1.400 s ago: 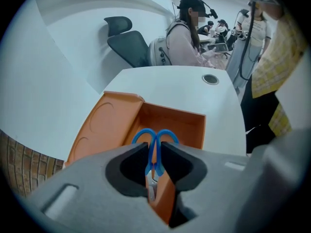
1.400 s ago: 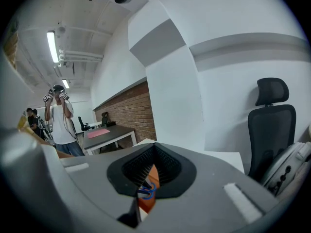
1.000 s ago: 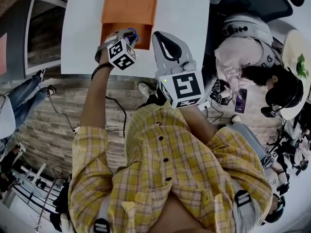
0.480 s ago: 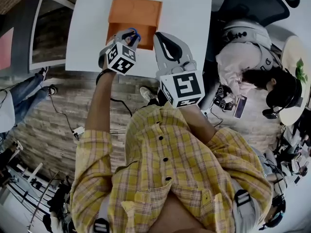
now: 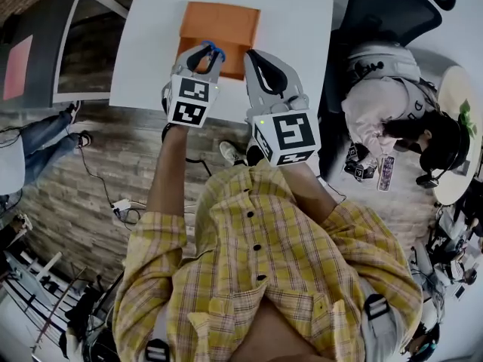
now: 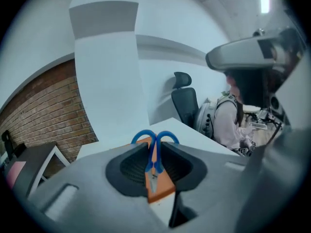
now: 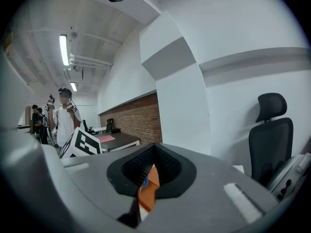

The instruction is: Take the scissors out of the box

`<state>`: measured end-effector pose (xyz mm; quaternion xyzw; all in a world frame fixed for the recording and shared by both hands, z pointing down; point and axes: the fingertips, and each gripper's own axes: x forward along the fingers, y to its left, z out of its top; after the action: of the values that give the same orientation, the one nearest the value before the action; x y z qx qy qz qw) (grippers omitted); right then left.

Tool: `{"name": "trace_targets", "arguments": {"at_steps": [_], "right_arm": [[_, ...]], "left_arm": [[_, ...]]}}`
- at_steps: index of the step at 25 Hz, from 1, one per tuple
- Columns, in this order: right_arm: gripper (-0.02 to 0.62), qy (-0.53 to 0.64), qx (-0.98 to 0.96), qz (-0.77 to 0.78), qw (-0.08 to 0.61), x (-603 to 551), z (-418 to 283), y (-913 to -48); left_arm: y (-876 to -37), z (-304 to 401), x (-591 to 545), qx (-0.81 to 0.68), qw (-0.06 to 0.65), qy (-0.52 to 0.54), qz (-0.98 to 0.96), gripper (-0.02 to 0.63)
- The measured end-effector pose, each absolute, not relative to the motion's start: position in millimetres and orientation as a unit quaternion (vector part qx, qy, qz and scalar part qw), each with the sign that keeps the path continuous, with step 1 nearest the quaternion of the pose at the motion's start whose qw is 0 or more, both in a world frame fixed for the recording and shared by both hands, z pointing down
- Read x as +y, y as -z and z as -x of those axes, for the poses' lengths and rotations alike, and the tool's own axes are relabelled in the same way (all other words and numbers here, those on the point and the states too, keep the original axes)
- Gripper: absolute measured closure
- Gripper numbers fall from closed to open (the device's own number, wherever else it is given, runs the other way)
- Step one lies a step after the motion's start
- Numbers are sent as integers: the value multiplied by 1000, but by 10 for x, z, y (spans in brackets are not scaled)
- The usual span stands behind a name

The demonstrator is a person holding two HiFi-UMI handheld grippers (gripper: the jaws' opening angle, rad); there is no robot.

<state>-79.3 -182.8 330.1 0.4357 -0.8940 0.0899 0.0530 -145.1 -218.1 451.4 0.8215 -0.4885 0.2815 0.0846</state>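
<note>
Clamped in the left tool [image 6: 155, 143]: scissors [image 6: 155, 164], pinched on the blue shanks just behind the two rounded loop handles. Handles out past the jaw tips, bare metal blades pointing back between the ribbed black pads [image 6: 132, 167]. In the head view, blue loops over the near edge of the box [image 5: 223, 23]; in the left gripper view, box visible as an orange strip behind and under the blades. Cannot tell whether any part of the scissors touches the box. Flat, rectangular, matt orange box, lying on a smooth white table [image 5: 147, 59]. Right tool [image 7: 155, 145] just beside the left, clenched tip to tip and gripping nothing, with only a slice of orange box and a speck of blue seen through the gap behind the tips. Grey moulded shells on both tools, each with a marker cube [image 5: 189, 102] printed in black-and-white square patterns. Beyond the table, a brick wall [image 6: 48, 115] and a black high-backed chair [image 6: 184, 101].
</note>
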Motion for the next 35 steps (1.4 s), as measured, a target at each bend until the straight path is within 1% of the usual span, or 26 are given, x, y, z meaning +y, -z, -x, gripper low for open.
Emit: {"name": "trace_targets", "arguments": {"at_steps": [4,13,29,35], "right_arm": [[594,-82,-897,-432,50,-1806,869,-3183],[594,-71,-903,-421,40,-1717,1025,-3034],[594,-50,-910,-411,19,-1733,1260,-2850],[594,-42,-914,-403,15,-1776,1378,-2790]], "left_arm": [[-4150,1494,-2130,-522,76,-241,-815,520],[-3663,1670,-1892,-577,95,-143,-799,520],[-3078,2019,-1679,-645,58,-45,-760,520],[-2908,2097,-1644,-658,43,-30,-752,520]]}}
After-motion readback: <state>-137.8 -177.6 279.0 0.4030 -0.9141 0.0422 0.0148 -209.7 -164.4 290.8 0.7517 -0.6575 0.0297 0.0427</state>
